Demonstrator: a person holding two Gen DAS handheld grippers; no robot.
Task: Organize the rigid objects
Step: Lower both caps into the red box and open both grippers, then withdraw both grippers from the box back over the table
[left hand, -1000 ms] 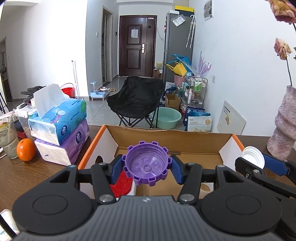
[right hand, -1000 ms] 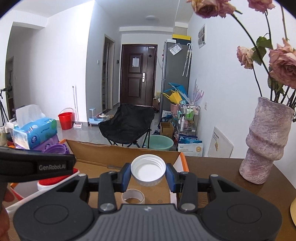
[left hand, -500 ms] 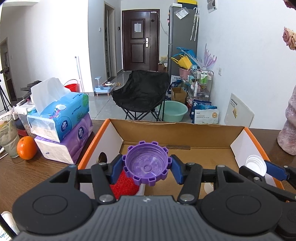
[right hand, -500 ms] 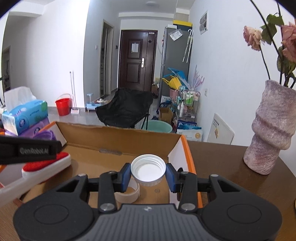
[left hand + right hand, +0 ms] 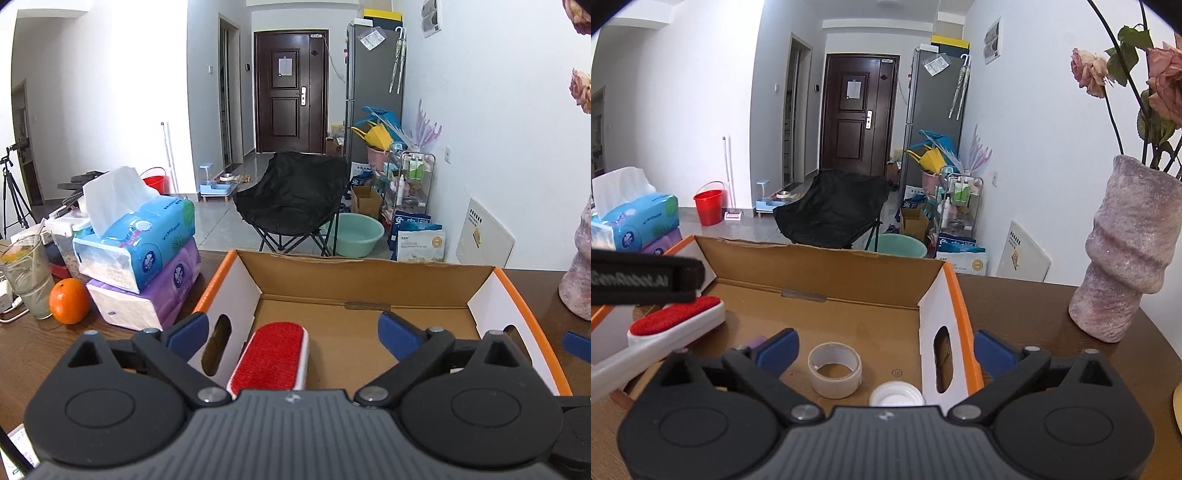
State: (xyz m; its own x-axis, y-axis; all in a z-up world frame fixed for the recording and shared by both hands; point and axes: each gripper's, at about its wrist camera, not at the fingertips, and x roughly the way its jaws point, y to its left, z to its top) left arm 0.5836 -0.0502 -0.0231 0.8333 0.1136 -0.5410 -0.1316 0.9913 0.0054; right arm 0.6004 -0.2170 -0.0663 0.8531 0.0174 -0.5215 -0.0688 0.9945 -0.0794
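**Over the cardboard box: both grippers spread, caps released**

Above the cardboard box (image 5: 369, 291), left gripper (image 5: 291, 334) spread wide, nothing between the blue pads (image 5: 186, 332). Inside the box and directly below that gap, the red-faced lint brush (image 5: 271, 360), lying along the left wall. Likewise over the box's right wall (image 5: 942, 332), right gripper (image 5: 884, 349) fully parted and holding nothing. On the box floor just under its body, against the right wall, the white cap (image 5: 895, 397), rim up; just left of it, the tape roll (image 5: 834, 369), lying flat.

Seen only from the right wrist: white cap, tape roll, a sliver of the purple cap (image 5: 757, 341) behind the left pad on the box floor, and the whole vase (image 5: 1126, 254) standing right of the box. Seen only from the left wrist: orange (image 5: 69, 301) and stacked tissue packs (image 5: 144, 254) left of the box.

Compared with half a second before: purple cap gone from the left pads, white cap gone from the right pads, both sets of fingers now apart.
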